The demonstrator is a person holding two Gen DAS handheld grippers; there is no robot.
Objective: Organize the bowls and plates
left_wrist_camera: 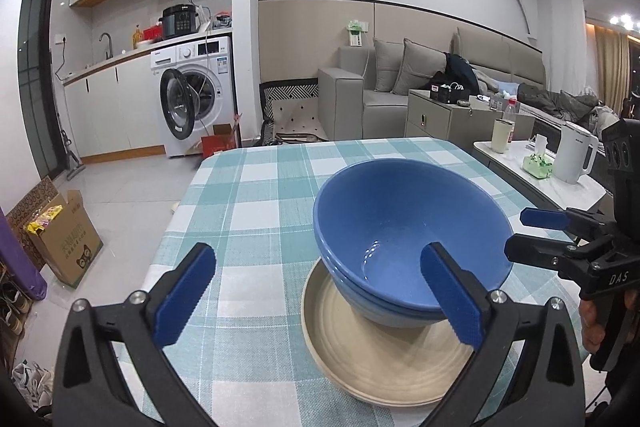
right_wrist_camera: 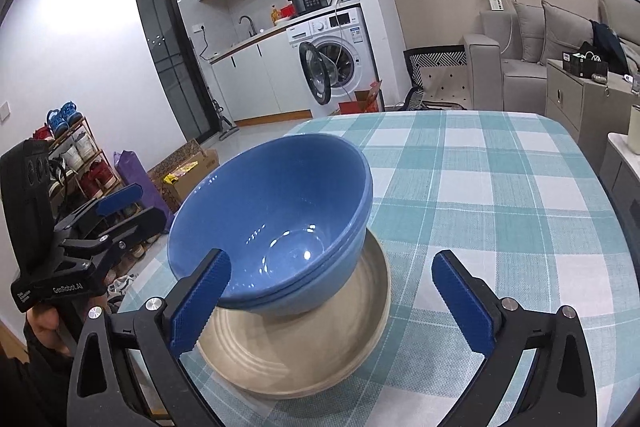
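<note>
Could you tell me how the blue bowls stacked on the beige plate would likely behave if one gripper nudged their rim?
The blue bowls look glazed and glossy, so probably slippery and breakable. They sit tilted and off-centre on the beige plate, so a nudge at the rim may well rock or slide them. They look rigid.

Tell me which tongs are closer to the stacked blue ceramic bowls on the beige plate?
Neither clearly. The left tongs stand open, one pad before the stacked blue ceramic bowls; the right tongs stand open too, one pad at the near rim. Neither holds them.
</note>
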